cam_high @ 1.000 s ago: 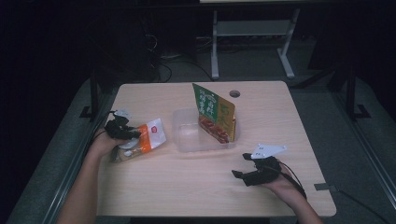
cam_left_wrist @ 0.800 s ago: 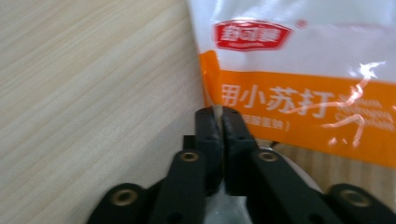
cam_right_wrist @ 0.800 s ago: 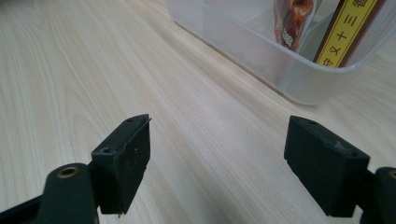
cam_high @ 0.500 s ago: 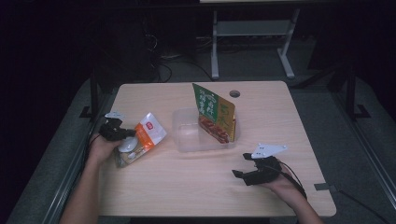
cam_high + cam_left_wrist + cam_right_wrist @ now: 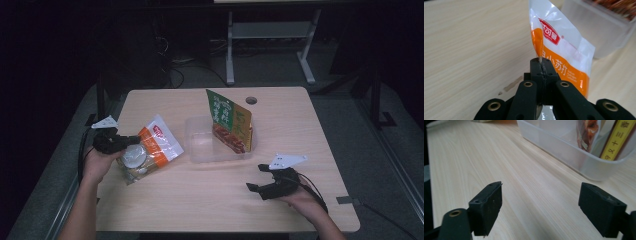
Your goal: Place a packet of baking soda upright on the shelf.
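An orange and white snack packet hangs tilted over the table's left side, with my left gripper shut on its edge. In the left gripper view the black jaws pinch the packet seam and its top points away. A clear plastic tub stands mid-table with a green and yellow packet upright in it. My right gripper rests at the front right, its jaws having just opened wider, with nothing between them. The right gripper view has its pads wide apart before the tub.
A round hole sits near the table's far edge. Bare wood lies between the two hands. Beyond the table stands a grey metal frame on a dark floor.
My left gripper closed on the orange packet and lifted it off the table, moving left and tilting it. The right hand stayed where it was.
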A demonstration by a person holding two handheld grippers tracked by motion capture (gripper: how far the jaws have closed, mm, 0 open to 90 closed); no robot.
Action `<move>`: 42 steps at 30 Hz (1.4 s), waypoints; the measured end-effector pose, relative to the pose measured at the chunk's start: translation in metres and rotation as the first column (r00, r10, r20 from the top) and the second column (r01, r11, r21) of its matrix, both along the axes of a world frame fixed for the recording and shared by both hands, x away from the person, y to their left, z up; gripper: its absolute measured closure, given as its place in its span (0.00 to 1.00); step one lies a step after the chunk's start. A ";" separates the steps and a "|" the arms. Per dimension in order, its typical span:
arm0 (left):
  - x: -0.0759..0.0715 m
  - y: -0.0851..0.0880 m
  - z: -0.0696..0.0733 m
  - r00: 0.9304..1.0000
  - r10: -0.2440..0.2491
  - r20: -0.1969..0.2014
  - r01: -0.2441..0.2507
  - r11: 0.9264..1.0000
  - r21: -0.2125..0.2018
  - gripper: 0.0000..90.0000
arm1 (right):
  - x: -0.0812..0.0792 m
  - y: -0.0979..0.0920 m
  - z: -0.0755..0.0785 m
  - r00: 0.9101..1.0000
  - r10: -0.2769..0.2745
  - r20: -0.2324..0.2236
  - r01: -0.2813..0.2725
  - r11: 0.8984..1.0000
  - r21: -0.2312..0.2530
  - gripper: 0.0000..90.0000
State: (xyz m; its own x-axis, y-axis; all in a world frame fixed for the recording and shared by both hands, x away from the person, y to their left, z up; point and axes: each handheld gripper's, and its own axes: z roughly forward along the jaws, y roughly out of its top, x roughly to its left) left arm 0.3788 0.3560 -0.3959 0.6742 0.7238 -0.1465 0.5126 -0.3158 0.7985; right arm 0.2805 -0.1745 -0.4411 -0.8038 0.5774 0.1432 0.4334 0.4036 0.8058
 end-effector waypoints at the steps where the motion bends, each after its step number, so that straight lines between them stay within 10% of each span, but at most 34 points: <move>1: -0.003 0.000 0.003 1.000 -0.002 0.006 0.002 1.000 -0.008 1.00 | 0.000 0.000 0.000 1.000 0.002 -0.004 -0.002 1.000 -0.001 0.20; 23: -0.046 -0.017 0.063 0.984 -0.101 0.147 0.118 0.987 -0.109 1.00 | 0.002 0.009 0.007 0.998 0.057 -0.027 -0.057 0.998 0.015 0.16; 42: -0.058 -0.094 0.067 0.945 -0.280 0.167 0.308 0.936 -0.172 1.00 | 0.004 0.028 0.023 0.993 0.120 0.019 -0.121 0.989 0.082 0.17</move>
State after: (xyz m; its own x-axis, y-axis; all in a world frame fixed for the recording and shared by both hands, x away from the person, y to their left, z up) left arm 0.3212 0.2618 -0.3291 0.8759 0.4571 -0.1547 0.3015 -0.2680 0.9150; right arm 0.2846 -0.1463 -0.4182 -0.8691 0.4628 0.1746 0.3738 0.3834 0.8446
